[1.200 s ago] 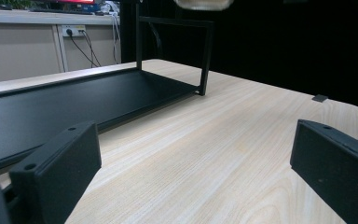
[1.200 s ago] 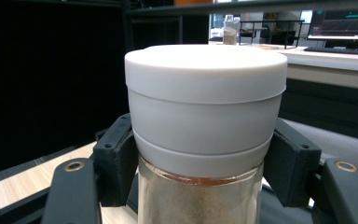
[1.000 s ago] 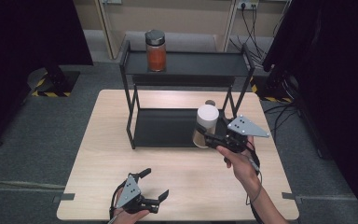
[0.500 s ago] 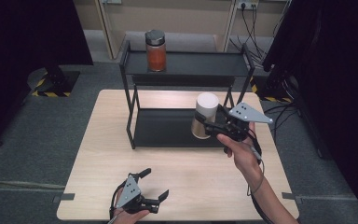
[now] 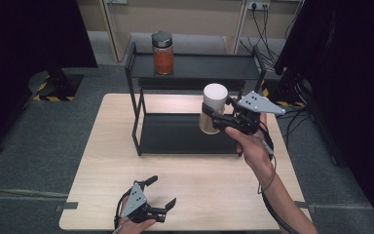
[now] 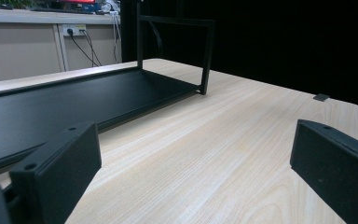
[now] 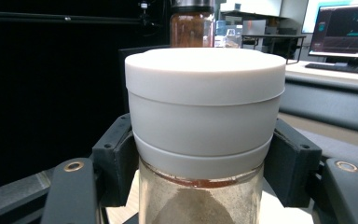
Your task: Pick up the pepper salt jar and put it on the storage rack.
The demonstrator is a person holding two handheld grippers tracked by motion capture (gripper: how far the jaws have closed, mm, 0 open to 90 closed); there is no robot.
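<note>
Desk: light wood, rectangular, standing on grey carpet.

Shelf rack: black metal, two tiers, set on the far half of the desk. In the left gripper view the lower tier runs along the left, one corner post upright at its far end.

Right gripper: held up above the right part of the rack's lower tier, hand behind it, grey three-cornered plate on top, cable trailing down the forearm. Its fingers are clamped on a white-lidded jar, one on each side, just below the lid. In the right gripper view the jar stands upright; glass body holds a pale brown powder.

Left gripper: low at the near edge of the desk, left of centre, well apart from the rack and the other gripper. Its fingers are spread wide with nothing between them, only bare wood.

Orange-filled jar: dark lid, upright on the rack's top tier, toward the left end. It shows behind the white lid in the right gripper view.
</note>
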